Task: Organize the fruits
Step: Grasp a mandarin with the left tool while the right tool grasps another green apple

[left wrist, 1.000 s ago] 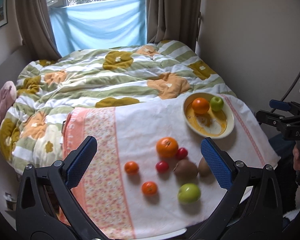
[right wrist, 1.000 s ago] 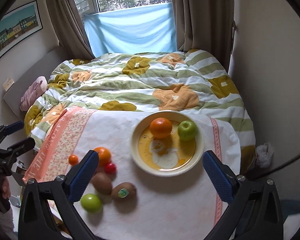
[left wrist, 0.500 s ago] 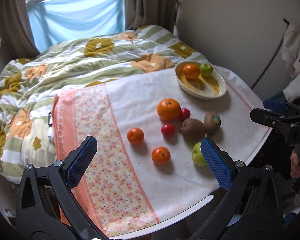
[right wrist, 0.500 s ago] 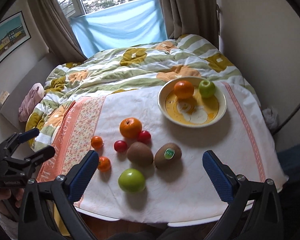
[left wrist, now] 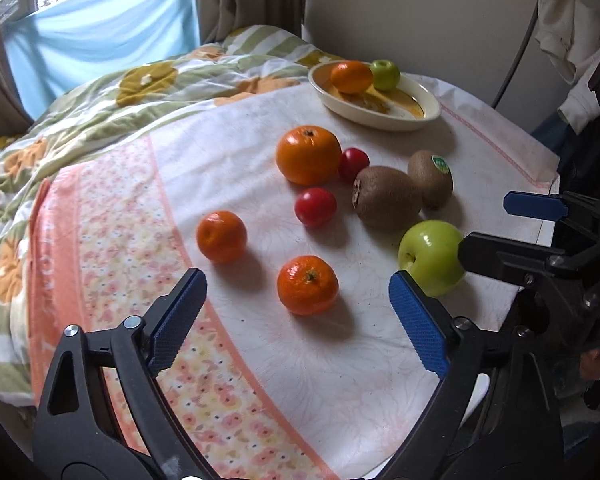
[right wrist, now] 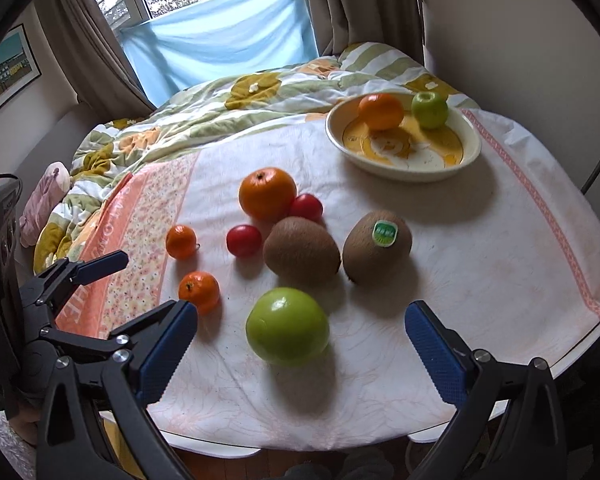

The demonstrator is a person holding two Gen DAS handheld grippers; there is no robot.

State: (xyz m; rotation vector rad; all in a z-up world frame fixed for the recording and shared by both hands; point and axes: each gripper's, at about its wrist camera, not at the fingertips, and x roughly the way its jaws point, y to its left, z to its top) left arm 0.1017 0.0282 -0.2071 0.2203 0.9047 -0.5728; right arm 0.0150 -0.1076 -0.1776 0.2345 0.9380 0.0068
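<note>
Lying sideways, stickered kiwi [right wrist: 376, 246], long axis tilted toward plate [right wrist: 404, 172]

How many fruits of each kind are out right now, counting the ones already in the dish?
Large round oranges: 2
Small orange mandarins: 2
Small red tomatoes: 2
Brown fuzzy kiwis: 2
Green apples: 2
Total: 10
</note>
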